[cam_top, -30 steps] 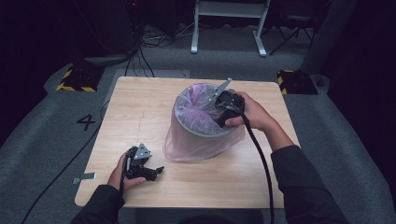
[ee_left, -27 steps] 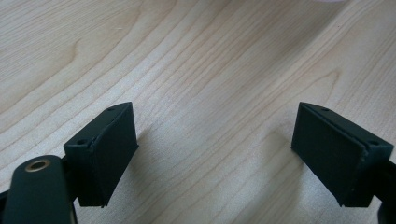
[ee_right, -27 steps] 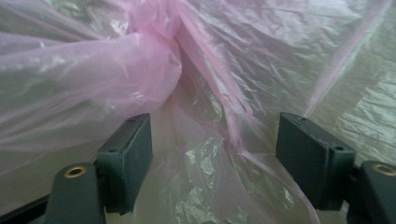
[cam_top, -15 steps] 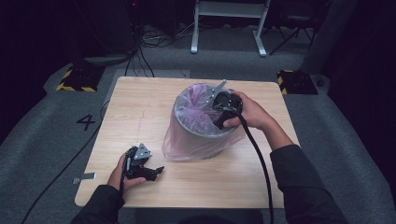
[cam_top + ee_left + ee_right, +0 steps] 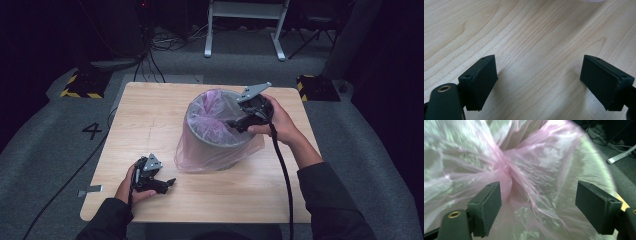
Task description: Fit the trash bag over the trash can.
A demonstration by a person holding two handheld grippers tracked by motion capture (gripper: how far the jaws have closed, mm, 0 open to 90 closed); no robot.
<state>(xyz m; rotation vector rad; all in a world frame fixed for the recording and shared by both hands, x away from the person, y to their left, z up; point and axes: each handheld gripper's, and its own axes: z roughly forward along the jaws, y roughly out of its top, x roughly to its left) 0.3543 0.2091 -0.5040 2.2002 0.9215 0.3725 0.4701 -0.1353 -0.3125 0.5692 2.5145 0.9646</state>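
The right gripper has its jaws spread wide with nothing clamped between them; in the right gripper view they point into the crumpled pink bag, whose folds gather toward a pinched knot just above the left jaw. From the high view the right gripper sits over the near right rim of the bin, its jaws reaching in over the bag's bunched plastic, and the right hand wraps the gripper body from the right side, a black cable trailing back along the forearm. The bin stands upright near the middle of the tabletop, with the bag's loose skirt draped down its outside and pooling on the wood at its base. The left gripper also has its jaws wide apart and empty, looking down on bare wood grain. In the high view the left gripper rests low at the near left part of the tabletop, held by the left hand, well apart from the bin.
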